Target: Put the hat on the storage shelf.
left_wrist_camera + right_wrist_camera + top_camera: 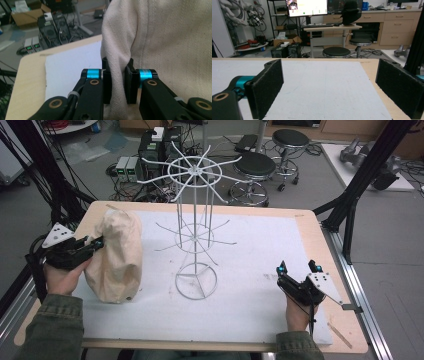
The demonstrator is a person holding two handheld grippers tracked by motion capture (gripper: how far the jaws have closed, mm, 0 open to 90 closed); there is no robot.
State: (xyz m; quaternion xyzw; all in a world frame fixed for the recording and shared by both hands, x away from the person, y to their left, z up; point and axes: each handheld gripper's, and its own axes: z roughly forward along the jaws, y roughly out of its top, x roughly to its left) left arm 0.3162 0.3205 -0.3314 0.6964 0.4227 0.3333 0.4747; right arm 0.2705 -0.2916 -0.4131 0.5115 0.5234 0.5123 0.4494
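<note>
A cream cloth bag (117, 255) stands bunched up on the left of the white mat (250, 290). My left gripper (96, 243) is shut on a fold of its cloth at the bag's left side. In the left gripper view the two pads (107, 83) pinch that fold of the bag (162, 45) between them. A white wire rack (196, 220) with radiating hooks stands upright in the middle of the mat, right of the bag. My right gripper (298, 267) rests near the mat's right front, open, with nothing between its pads (265, 87).
The wooden table (320, 245) edges the mat on all sides. Black frame legs (350, 215) rise beside the table's right. Stools (255, 167) and electronics boxes (127, 167) stand on the floor beyond the far edge.
</note>
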